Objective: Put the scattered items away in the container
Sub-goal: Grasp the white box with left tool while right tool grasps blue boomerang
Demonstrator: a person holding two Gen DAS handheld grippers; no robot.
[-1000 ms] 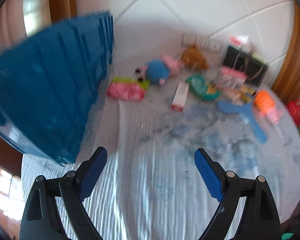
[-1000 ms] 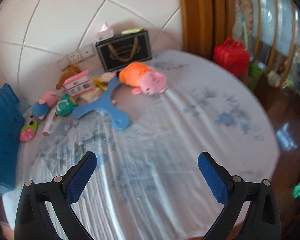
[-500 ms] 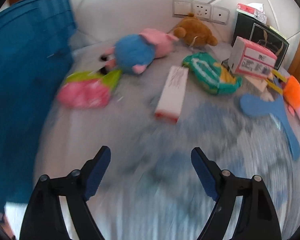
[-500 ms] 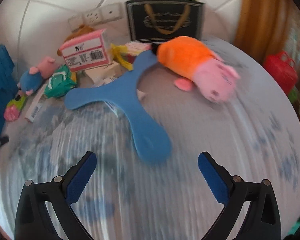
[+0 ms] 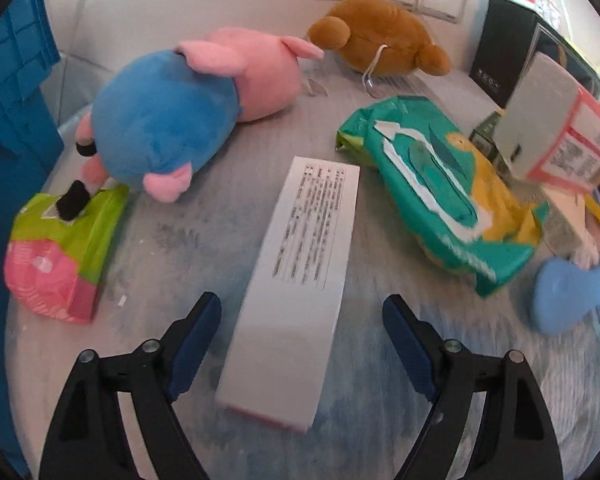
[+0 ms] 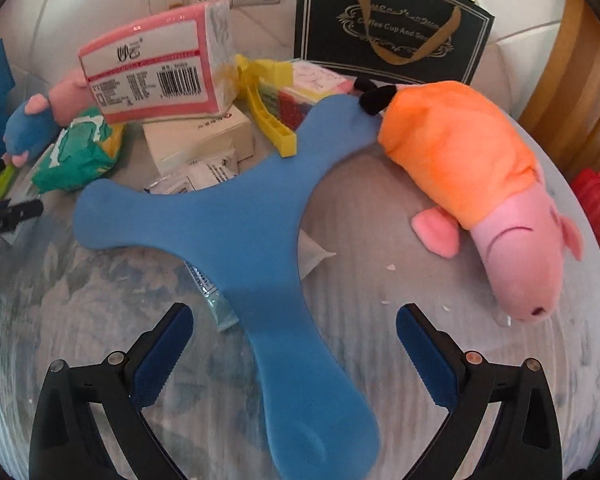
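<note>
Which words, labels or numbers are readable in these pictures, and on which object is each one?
"Coffee Cup And Sau...", gold, partly behind the handle: black paper gift bag.
Barcode with digits, too small to read: pink-and-white wrapped packet.
Dense printed table, too small: long white carton.
Brand print, blurred: green wet-wipes pack.

Fuzzy plush pig (image 6: 480, 184), glossy plastic wipes pack (image 5: 440, 200)
</note>
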